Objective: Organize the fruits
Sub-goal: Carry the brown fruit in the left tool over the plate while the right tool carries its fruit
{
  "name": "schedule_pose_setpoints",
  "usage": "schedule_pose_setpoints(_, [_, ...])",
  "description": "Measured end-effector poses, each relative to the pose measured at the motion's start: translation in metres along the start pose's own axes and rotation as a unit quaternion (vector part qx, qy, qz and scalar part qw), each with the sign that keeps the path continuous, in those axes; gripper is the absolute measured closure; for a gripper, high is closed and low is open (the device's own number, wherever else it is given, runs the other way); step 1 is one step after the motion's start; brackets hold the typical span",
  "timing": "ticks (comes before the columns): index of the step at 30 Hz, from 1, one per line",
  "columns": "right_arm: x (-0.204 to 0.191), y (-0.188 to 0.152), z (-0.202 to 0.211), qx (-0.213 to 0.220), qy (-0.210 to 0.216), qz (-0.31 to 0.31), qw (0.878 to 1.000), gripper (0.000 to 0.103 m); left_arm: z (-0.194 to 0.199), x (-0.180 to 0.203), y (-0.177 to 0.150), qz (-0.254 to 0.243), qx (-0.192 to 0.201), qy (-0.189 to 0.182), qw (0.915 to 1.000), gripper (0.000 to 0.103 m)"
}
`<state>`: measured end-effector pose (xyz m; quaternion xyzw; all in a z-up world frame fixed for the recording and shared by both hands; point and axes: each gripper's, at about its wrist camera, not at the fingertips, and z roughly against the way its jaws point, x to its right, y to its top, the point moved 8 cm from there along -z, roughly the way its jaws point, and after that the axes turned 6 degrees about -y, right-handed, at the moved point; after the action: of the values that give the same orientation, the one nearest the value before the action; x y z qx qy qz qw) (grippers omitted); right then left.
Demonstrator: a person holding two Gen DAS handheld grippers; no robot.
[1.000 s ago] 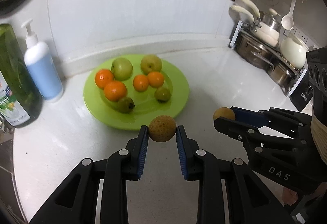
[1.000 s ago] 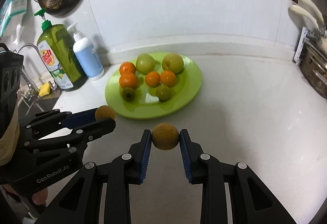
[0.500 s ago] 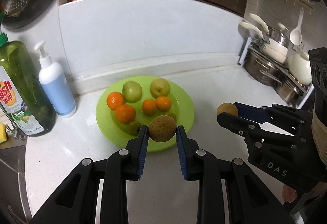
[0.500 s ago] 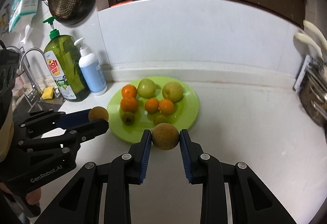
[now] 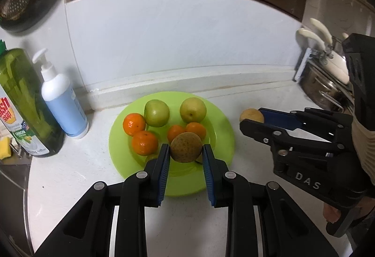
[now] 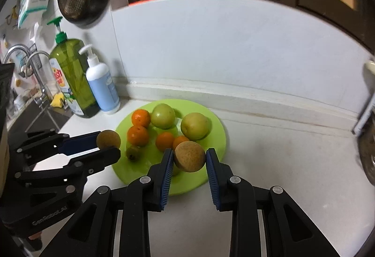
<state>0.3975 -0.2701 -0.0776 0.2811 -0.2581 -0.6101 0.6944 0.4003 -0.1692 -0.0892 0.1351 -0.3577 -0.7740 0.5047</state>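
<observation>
Each gripper's fingers clamp a brown fruit: the left gripper [image 5: 186,155] holds its russet fruit [image 5: 185,147], the right gripper [image 6: 189,164] its own [image 6: 189,156], both above the green plate's [image 5: 225,139] near rim. Lower each into a bare gap, then release gently so neither rolls into the oranges [image 5: 144,142].

We count four oranges [image 6: 140,118] on one green plate [image 6: 216,139], and two green apples [image 6: 163,115] behind them. Two brown speckled fruits [image 6: 189,156] hang in the air, one pinched in each claw, so that's two claws [image 5: 186,155] as well. One small dark green fruit [image 6: 133,153] sits low on the plate; a second shows only partly. On the counter [image 6: 293,163] we make out two pump bottles [image 6: 102,86], one green, one white and blue.
</observation>
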Motion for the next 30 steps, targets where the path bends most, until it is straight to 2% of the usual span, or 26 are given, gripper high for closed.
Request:
schedule_pose_setpoints(10, [0.012, -0.006, -0.062, -0.042, 0.025, 0.019, 0.999, 0.073, -0.043, -0.006, -0.009, 0.017, -0.046, 0.034, 0.9982, 0.075])
schedule_pose_setpoints(18, [0.015, -0.008, -0.098, -0.06, 0.033, 0.026, 0.997, 0.073, -0.067, -0.01, -0.016, 0.026, -0.074, 0.044, 0.996, 0.075])
schedule_pose_setpoints(27, [0.013, -0.004, -0.109, -0.062, 0.038, 0.021, 0.997, 0.073, -0.079, -0.014, -0.018, 0.024, -0.085, 0.045, 0.995, 0.075])
schedule_pose_setpoints(30, [0.013, -0.002, -0.106, -0.058, 0.038, 0.013, 0.998, 0.069, -0.077, -0.015, -0.017, 0.023, -0.081, 0.047, 0.9954, 0.075])
